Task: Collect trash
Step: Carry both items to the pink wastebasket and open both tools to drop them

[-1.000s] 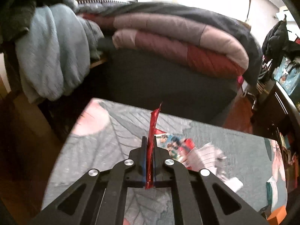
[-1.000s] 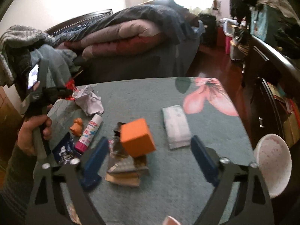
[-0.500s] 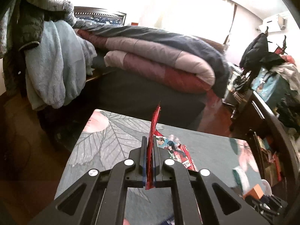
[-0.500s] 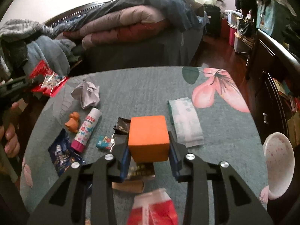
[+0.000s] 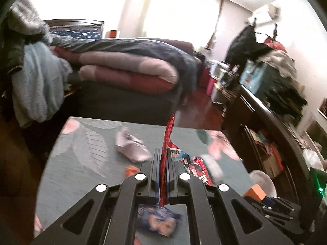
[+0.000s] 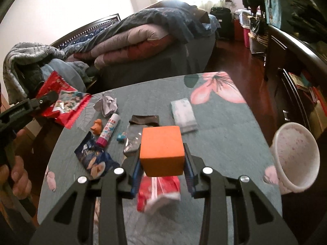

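Observation:
My left gripper (image 5: 162, 159) is shut on a red snack wrapper (image 5: 168, 143) with cartoon figures and holds it above the table's left side; it also shows in the right wrist view (image 6: 65, 100). My right gripper (image 6: 162, 163) is shut on an orange cube (image 6: 161, 151) and holds it above the table. On the table lie a crumpled paper ball (image 6: 106, 105), a blue snack bag (image 6: 92, 157), dark and silver wrappers (image 6: 141, 128), and a red and white wrapper (image 6: 157, 192) under the right gripper.
The table has a grey-green floral cloth (image 6: 224, 143). On it are a glue stick (image 6: 108, 130), an orange toy (image 6: 97, 125), a small teal toy (image 6: 120, 136), and a tissue pack (image 6: 183, 113). A white bowl (image 6: 294, 157) is at the right edge. A bed stands behind.
My left gripper with the red wrapper has swung right and lifted. My right gripper closed on the orange cube and raised it off the table.

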Demonstrator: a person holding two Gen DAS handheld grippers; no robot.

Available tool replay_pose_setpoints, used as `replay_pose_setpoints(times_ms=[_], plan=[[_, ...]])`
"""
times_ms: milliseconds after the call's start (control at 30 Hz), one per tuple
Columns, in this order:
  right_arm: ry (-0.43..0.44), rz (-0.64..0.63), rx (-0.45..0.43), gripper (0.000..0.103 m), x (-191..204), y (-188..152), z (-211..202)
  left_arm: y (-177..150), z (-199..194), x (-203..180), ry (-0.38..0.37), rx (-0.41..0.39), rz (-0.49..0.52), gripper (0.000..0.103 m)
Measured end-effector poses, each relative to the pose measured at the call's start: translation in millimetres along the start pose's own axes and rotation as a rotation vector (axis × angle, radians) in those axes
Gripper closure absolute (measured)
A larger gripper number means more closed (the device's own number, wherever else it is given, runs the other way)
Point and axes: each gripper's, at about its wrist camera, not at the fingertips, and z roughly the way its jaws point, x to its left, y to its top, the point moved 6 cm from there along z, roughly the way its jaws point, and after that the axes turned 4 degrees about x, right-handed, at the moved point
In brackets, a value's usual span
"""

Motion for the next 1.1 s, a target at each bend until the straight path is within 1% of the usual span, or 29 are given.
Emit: replay_pose_setpoints(times_ms=[100,267,433,533,567,733,833,967,1100], plan=[[-0.021,0.016,-0.020,0.067,-16.8,-9.1,-15.4,-7.9,2.4,-33.1,-0.052,0.018,0.029,0.098],[-0.082,0.075,-0.056,0.067,-59.4,-21.3,-36.2,-17.3,14.6,-94.8,-0.133,0.051,0.096,0.098],[-0.148,0.169,-0.077,0.067,-121.5,-36.0,-52.9,-30.2,32.1,-165.0,-0.206,0.091,0.173,0.098],[-0.194,0.232,-0.087,0.067,-162.6,-44.6,-62.2,-38.5,48.2,-202.5,-0.243,0.121,0.210,0.098],[-0.204,0.252,-0.090,0.067,-174.8,-46.3,-64.2,-41.8,55.1,-220.1,-0.261,0.134,0.227,0.098],[-0.272,0.350,-0.110,0.067,-239.9,-61.0,-73.3,-51.2,83.7,-271.2,-0.315,0.191,0.272,0.098],[-0.311,0.397,-0.113,0.067,-273.5,-66.9,-71.0,-58.1,106.3,-300.8,-0.335,0.225,0.290,0.098],[-0.321,0.434,-0.097,0.067,-307.5,-70.9,-56.1,-69.7,146.9,-337.0,-0.337,0.292,0.306,0.098],[-0.333,0.470,-0.078,0.067,-337.4,-74.7,-34.6,-85.3,181.2,-361.5,-0.324,0.358,0.321,0.096]])
